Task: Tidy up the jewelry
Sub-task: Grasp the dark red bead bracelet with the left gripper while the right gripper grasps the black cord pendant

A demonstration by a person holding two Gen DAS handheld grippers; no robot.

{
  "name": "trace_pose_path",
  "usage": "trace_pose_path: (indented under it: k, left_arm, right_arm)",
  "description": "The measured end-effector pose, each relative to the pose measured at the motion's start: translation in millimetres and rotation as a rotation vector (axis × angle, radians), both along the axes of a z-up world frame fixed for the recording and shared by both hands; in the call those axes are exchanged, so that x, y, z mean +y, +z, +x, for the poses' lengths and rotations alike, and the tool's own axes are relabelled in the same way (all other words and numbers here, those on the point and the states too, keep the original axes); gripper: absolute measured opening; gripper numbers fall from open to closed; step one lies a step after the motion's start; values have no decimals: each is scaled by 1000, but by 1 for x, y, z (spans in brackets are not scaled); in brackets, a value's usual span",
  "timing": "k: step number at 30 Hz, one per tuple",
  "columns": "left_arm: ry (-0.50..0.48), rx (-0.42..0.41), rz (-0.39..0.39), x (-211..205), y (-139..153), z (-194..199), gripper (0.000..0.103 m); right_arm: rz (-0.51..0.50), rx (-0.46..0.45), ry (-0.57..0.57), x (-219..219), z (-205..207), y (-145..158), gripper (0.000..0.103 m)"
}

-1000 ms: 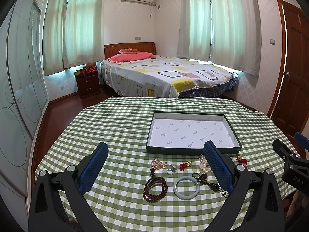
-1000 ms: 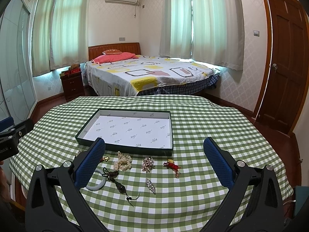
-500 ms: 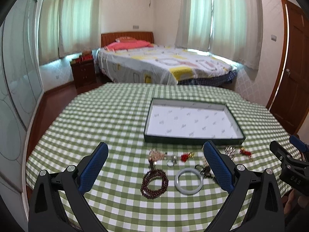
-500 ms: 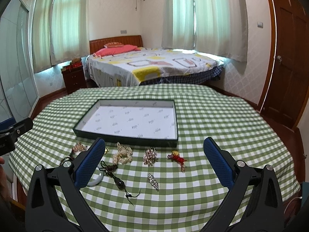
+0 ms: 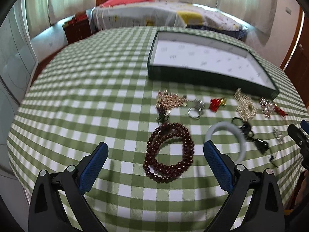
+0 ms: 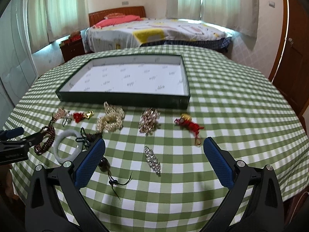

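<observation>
Both grippers above a round table under a green-and-white checked cloth (image 6: 222,104), each with its jaws spread wide and holding nothing. Left gripper (image 5: 155,148): the coiled string of dark red wooden beads (image 5: 170,152) lies on the cloth between the two blue-padded fingers (image 5: 94,159), slightly nearer the right-hand one; the pale jade-coloured bangle (image 5: 225,133) lies just beyond that finger's tip, partly hidden by it. Farther ahead of the jaws sit a gold-toned beaded ornament (image 5: 170,100), a silver ring (image 5: 196,111) and a small red tassel charm with a gold bell (image 5: 217,103); ahead and to the right lies a cream pearl-beaded piece (image 5: 245,106). Right gripper (image 6: 153,146): a narrow rhinestone hair clip (image 6: 152,159) lies between the fingers, roughly midway; a dark knotted cord pendant (image 6: 105,165) lies partly hidden behind the left-hand finger. Ahead of the jaws are a gold-and-pearl cluster brooch (image 6: 149,119) and, toward the right, a red knotted cord charm (image 6: 190,123). Beyond all the jewellery stands the shallow dark green tray with a white printed lining (image 6: 123,99), nothing in it (both views are somewhat motion-blurred).
</observation>
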State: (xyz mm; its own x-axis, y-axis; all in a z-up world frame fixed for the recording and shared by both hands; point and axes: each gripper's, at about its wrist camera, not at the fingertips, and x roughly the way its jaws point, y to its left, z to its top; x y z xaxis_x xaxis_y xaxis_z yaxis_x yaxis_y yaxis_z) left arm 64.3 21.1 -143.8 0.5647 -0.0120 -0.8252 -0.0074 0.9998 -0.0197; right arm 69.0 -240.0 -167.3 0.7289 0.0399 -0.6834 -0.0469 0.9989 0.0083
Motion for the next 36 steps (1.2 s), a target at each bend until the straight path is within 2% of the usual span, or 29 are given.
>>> trace_pose_path:
  k: [7, 10, 16, 17, 19, 21, 22, 25, 31, 36]
  left_arm:
    - [-6, 35, 0, 1, -19, 6, 96]
    - [-18, 10, 23, -3, -20, 7, 96]
    - [-29, -11, 20, 2, -20, 7, 94]
    - [-29, -16, 19, 1, -19, 7, 92]
    - [-39, -42, 23, 1, -16, 6, 67]
    - [-42, -47, 28, 0, -15, 8, 63]
    - [-44, -51, 27, 1, -14, 9, 56]
    - [-51, -60, 33, 2, -13, 7, 43]
    - [-40, -62, 45, 6, -12, 7, 26]
    - [-31, -61, 36, 9, -12, 8, 22]
  right_arm:
    - [15, 47, 11, 1, 10, -12, 99]
    - [16, 47, 18, 2, 12, -14, 99]
    - [11, 36, 43, 6, 10, -11, 99]
    - [9, 35, 47, 7, 10, -10, 99]
    - [6, 35, 56, 9, 10, -10, 99]
    - [5, 36, 60, 11, 10, -10, 99]
    - [5, 35, 64, 11, 9, -10, 97]
    - [16, 37, 86, 14, 8, -10, 82]
    - [42, 62, 166, 26, 5, -13, 65]
    - [47, 87, 240, 40, 3, -17, 55]
